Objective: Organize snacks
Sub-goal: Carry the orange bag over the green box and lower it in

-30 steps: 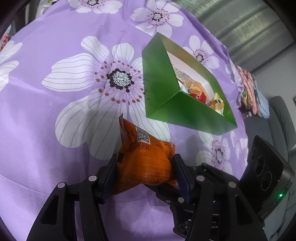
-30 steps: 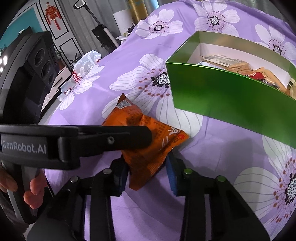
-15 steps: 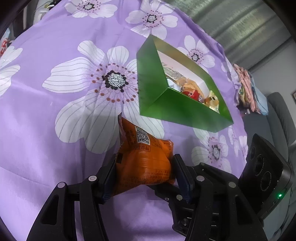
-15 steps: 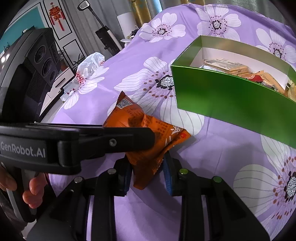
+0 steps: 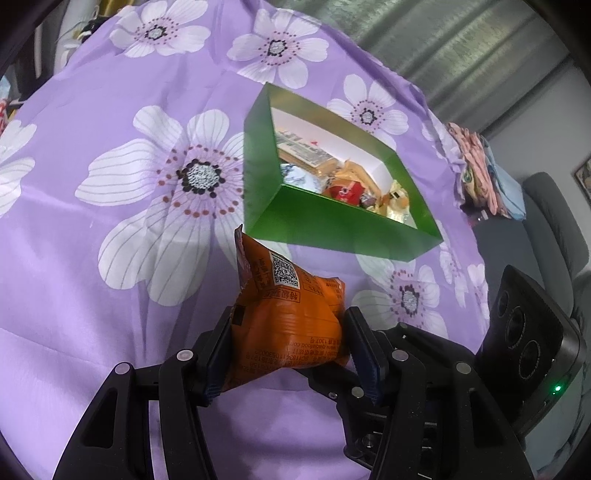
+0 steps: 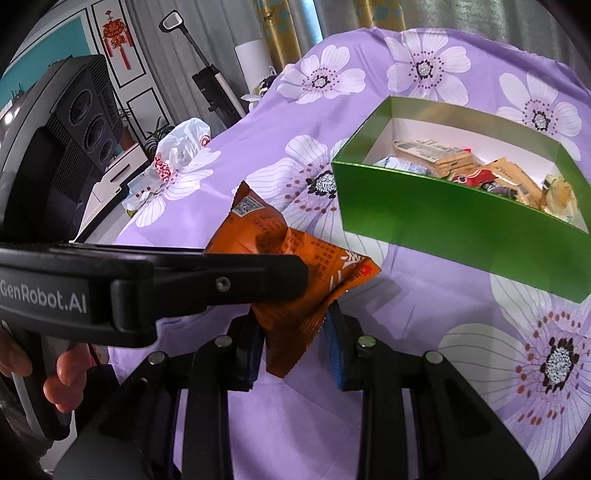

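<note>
Both claws are clamped on one crinkled orange foil snack packet (image 5: 286,325) (image 6: 295,280): left gripper (image 5: 290,350) across its body, right gripper (image 6: 293,352) on its lower corner. It is held above the purple flowered cloth (image 5: 110,258), near the open green cardboard box (image 6: 443,218) of snacks.

This is a home living room. A purple flowered cloth (image 6: 424,314) covers the table. In the right wrist view, at ten o'clock, a red knot ornament (image 6: 117,37) hangs on a panelled wall, with curtains (image 6: 280,22) at twelve o'clock and an upright vacuum cleaner (image 6: 207,79) at eleven. In the left wrist view, a grey sofa (image 5: 554,221) sits at three o'clock.
</note>
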### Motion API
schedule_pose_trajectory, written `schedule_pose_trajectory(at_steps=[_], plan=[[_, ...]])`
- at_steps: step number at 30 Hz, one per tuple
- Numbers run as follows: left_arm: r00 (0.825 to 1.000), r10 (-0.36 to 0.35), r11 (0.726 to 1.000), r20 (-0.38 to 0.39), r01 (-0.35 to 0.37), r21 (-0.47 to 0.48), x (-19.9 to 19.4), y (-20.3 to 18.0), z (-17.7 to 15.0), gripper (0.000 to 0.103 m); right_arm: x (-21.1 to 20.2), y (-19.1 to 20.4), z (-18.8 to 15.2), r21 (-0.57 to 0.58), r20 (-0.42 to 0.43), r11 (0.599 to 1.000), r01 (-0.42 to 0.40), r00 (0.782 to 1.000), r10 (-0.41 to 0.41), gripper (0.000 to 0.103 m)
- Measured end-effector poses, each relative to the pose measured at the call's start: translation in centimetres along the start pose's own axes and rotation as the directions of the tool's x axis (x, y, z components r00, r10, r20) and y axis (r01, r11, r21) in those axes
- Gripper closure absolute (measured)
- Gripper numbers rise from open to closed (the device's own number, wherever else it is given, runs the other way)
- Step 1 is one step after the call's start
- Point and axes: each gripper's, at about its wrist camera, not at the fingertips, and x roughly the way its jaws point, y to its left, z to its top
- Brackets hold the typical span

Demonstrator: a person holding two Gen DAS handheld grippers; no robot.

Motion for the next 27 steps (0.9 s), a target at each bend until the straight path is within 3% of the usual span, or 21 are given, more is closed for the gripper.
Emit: schedule_pose_trajectory(at_steps=[27], plan=[[0.997, 0.018, 0.988, 0.080, -0.030, 0.149, -2.7, -7.3, 0.5, 0.045, -6.8, -1.4, -0.3, 0.022, 0.167, 1.000, 0.017, 0.986, -0.020, 0.073]])
